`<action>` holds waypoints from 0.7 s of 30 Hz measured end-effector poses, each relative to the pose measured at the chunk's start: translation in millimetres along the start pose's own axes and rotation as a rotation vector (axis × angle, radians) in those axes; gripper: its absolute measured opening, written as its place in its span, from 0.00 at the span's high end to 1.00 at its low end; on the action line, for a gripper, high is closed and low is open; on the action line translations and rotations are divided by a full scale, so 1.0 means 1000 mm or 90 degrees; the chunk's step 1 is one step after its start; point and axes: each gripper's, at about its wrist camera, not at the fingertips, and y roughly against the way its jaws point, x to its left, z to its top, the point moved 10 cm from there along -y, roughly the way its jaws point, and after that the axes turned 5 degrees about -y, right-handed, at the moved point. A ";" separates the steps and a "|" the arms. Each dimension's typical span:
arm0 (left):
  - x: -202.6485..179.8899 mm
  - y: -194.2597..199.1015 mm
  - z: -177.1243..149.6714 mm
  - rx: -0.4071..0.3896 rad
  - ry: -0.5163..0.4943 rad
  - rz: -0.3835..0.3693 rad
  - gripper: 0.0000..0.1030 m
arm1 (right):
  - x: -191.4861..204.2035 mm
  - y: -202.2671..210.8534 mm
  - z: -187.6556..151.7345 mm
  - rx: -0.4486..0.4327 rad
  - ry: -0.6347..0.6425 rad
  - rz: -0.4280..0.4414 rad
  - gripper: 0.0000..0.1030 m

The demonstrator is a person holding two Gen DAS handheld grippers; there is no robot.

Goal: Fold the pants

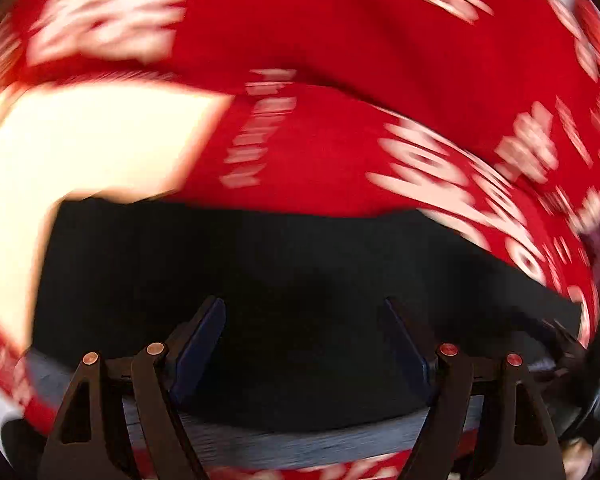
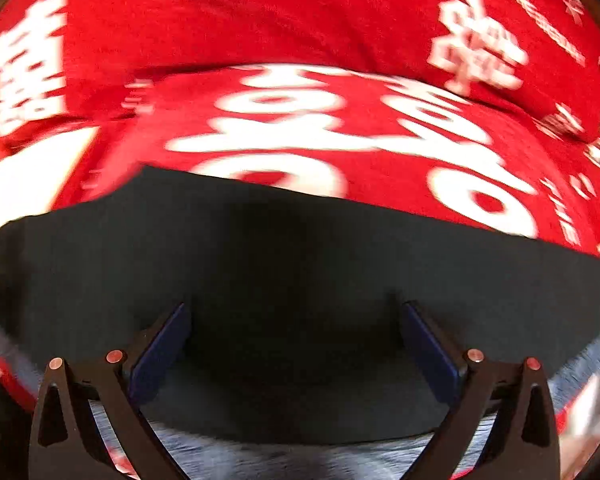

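L claw: fingers apart, nothing between them. Blue pads face each other across a wide gap; only the dark pants show behind that gap. Can't tell if the tips touch the cloth or hang just above it.

R claw: same, fingers apart, no grip on anything. Its blue pads stand wide, w/ dark pants filling the space between and ahead of them.

Pants: dark, flat slab of fabric, looks black/navy, lying directly under and ahead of both claws. In the L wrist view its far edge runs across just beyond the fingertips, sloping down to the right. In the R wrist view the far edge is a clean line ahead of the claw, high at left, lower at right. Behind the fingers, near the claw bases, a paler blue-grey band shows – poss. another layer of the pants or a diff. cloth; can't tell which.

Under the pants, beyond the claws: red cloth w/ big white lettering, wrinkled, a fold ridge crossing ahead of each claw. Whether it covers a table isn't visible. Pale cream patch to the front-left of the L claw.

Both views motion-blurred, esp. the lettering.
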 end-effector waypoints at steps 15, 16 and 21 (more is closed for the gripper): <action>0.067 -0.030 -0.027 0.083 0.027 0.106 0.00 | -0.217 0.004 -0.010 -0.013 -0.038 -0.036 0.00; 0.066 -0.028 -0.024 0.080 0.029 0.126 0.00 | -0.250 0.006 -0.011 -0.013 -0.075 -0.062 0.00; 0.004 -0.016 -0.014 0.055 -0.002 0.078 0.00 | -0.348 0.028 -0.020 -0.024 -0.225 -0.121 0.00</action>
